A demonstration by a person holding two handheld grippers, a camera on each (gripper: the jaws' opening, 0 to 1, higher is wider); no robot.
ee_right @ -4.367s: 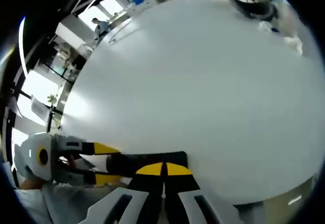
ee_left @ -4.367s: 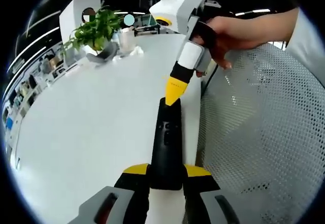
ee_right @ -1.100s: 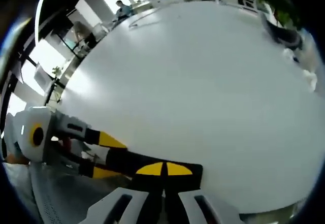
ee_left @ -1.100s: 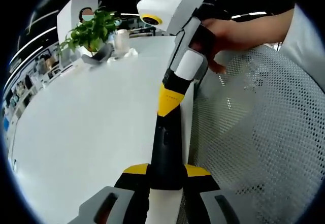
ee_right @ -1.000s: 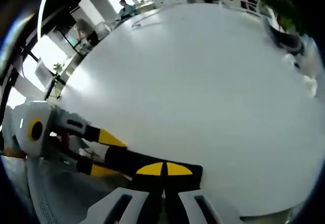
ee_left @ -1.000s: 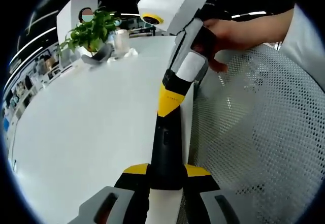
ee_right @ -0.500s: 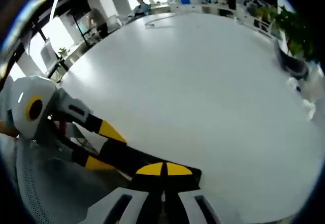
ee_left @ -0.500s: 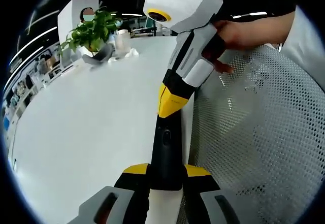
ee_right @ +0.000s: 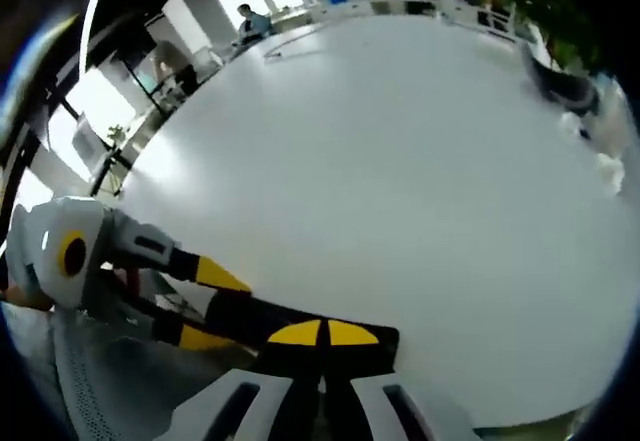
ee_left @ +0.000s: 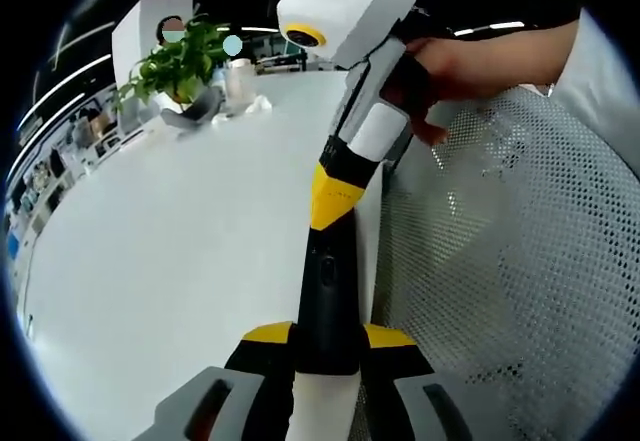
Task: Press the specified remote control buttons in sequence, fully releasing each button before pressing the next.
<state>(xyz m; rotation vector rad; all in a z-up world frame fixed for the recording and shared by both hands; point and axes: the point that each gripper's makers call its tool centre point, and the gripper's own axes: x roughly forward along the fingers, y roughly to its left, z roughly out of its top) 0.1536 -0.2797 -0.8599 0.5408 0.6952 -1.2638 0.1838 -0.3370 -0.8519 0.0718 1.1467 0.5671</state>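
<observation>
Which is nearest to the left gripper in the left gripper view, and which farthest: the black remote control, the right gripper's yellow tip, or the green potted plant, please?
1. Black remote control: held between the left gripper jaws.
2. Right gripper's yellow tip: on the remote's far end.
3. Green potted plant: far across the white table, upper left.

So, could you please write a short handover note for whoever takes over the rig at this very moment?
Left gripper: shut on the black remote control, holding it over the edge of the white table.
Right gripper: shut, its yellow tip down on the remote's far end.
Potted plant stands at the table's far end.
Done: cannot tell which buttons have been pressed.
Left: lift fully off the button, then press the next in the sequence.
</observation>
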